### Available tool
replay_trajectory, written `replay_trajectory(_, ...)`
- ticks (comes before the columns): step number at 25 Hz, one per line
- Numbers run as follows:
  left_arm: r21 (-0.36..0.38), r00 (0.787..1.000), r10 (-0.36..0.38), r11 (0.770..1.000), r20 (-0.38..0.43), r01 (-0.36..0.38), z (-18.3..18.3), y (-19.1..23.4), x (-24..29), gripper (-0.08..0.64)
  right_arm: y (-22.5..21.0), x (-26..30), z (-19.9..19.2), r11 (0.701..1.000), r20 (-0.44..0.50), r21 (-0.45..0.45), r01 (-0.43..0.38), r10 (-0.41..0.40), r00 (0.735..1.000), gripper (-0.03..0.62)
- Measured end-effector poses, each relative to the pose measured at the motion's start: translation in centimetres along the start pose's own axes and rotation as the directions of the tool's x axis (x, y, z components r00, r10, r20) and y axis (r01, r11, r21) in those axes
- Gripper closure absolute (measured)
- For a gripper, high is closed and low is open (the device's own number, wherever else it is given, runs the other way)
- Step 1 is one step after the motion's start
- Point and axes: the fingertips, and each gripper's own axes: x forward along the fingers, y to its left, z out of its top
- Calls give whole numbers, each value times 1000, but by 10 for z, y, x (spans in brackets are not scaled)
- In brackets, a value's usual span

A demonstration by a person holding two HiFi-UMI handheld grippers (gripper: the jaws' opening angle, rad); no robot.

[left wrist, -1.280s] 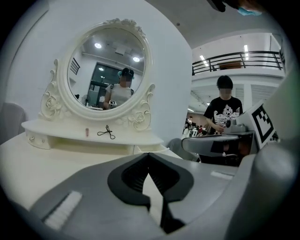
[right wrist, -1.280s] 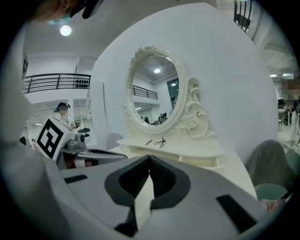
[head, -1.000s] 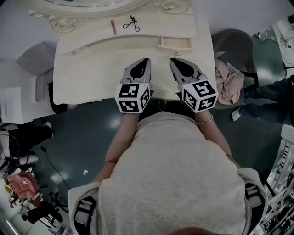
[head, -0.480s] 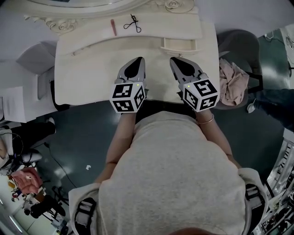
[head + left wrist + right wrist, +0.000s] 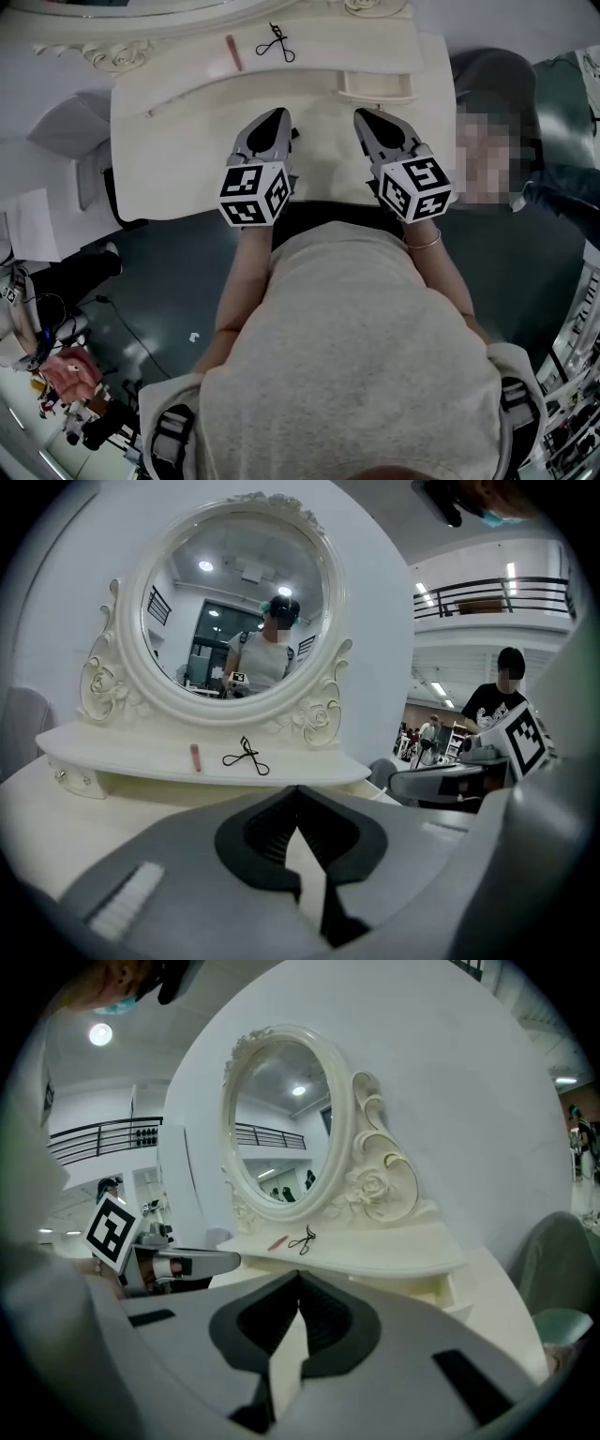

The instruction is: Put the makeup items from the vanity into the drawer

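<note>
1. A pink lipstick tube [image 5: 232,52] and a black eyelash curler [image 5: 277,43] lie near each other, not touching, on the vanity's raised shelf [image 5: 319,47].
2. Only the head view looks down into the small drawer [image 5: 377,86], pulled open under the shelf's right end. The left gripper view misses it.
3. The left gripper [image 5: 278,114] and right gripper [image 5: 362,116] hover over the tabletop [image 5: 178,150], fingers pressed together, empty.
4. Only the gripper views show the oval mirror [image 5: 236,602].
</note>
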Motion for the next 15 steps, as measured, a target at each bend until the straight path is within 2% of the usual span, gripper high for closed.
replay_trajectory(4,42,1000,-21,999,-19,22,-2,9,-1,551,0,4,-4,1000,-8,24,14,-13,1000,583)
replay_trajectory(8,141,994,-63,987,-85,74,-14,11,-2,548,2,8,-12,999,-22,41,19,-18,1000,584)
replay_trajectory(12,242,971,-137,953,-196,183,-36,7,-3,548,2,11,-17,998,-39,53,20,-18,999,584)
replay_trajectory(15,316,947,-141,920,-288,233,-58,10,-6,543,4,9,-18,997,-28,83,5,-3,1000,584)
